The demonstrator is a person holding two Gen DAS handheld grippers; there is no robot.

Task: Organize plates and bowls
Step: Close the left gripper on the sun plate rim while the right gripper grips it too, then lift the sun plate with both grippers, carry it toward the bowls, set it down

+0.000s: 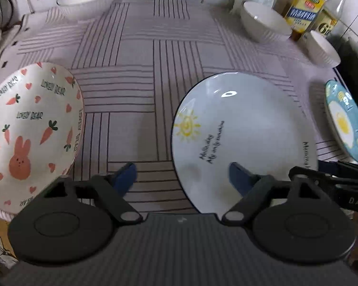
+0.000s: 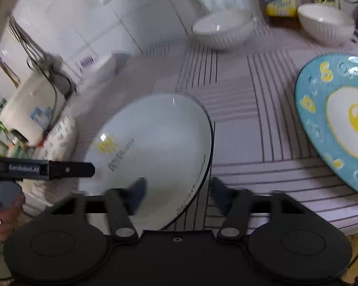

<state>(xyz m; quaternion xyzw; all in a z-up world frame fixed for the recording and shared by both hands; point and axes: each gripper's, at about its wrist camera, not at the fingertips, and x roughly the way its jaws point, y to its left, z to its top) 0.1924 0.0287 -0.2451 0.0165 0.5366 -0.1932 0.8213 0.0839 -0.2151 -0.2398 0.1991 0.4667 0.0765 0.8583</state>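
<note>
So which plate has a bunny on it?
The bunny plate, at the left of the left wrist view, with carrots and hearts. The white plate has a yellow sun, and the blue plate shows a fried egg.

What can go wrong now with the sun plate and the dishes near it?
1. The right tongs straddle the sun plate rim, open; a shallow grip may let it slip.
2. The bunny plate overhangs the table's near edge; a bump could tip it.
3. The egg plate sits close beside.
</note>
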